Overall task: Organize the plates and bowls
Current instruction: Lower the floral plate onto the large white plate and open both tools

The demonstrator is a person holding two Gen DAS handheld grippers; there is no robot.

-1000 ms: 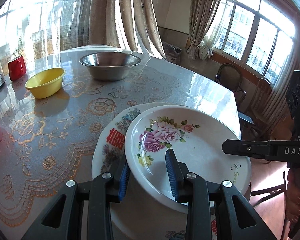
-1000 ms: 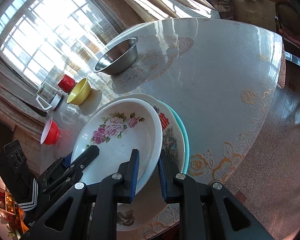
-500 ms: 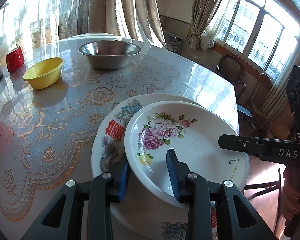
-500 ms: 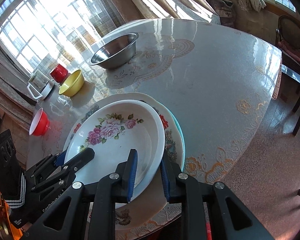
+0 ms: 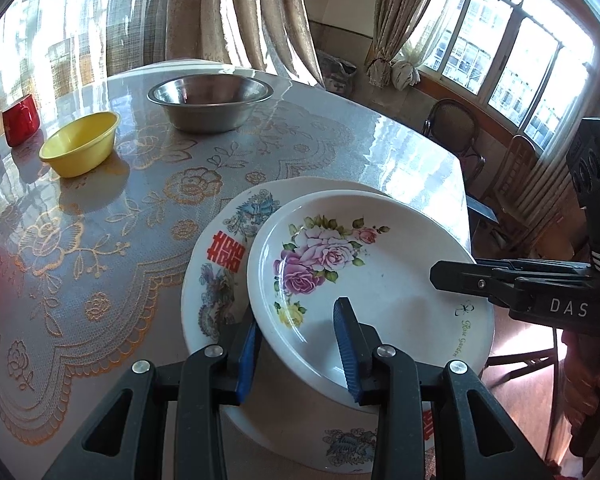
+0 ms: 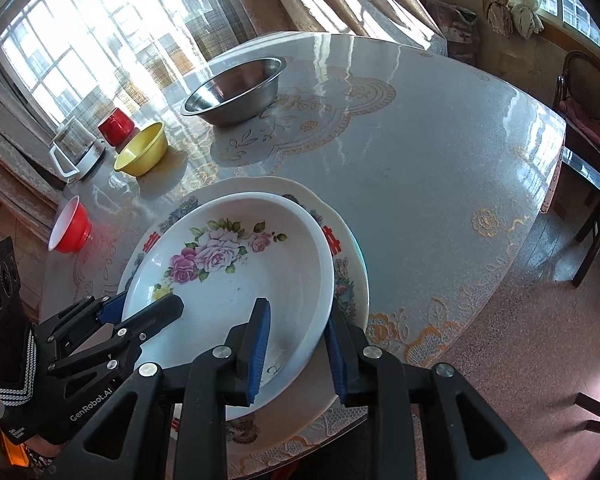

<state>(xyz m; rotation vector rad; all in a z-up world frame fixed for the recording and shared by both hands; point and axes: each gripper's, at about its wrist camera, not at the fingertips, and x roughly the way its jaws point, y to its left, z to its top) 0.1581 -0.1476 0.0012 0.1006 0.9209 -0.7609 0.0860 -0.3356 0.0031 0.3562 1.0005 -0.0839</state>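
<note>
Lying nearly flat, rose plate (image 6: 236, 280) stays gripped by left claw (image 5: 300, 344); right claw (image 6: 296, 344) opening around its rim.

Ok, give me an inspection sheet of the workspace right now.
Surface: round table with glossy lace-pattern cover.
Job's things: rose plate on top of a crested plate, teal plate at the bottom; steel bowl, yellow bowl, red bowl set apart.
Clutter: red cup, clear jug.
Grippers: left gripper and right gripper each straddle the rose plate's rim; right jaws opening, pads look clear of the rim.
Cables: nothing seen.
Surroundings: curtains, windows, chairs.
</note>
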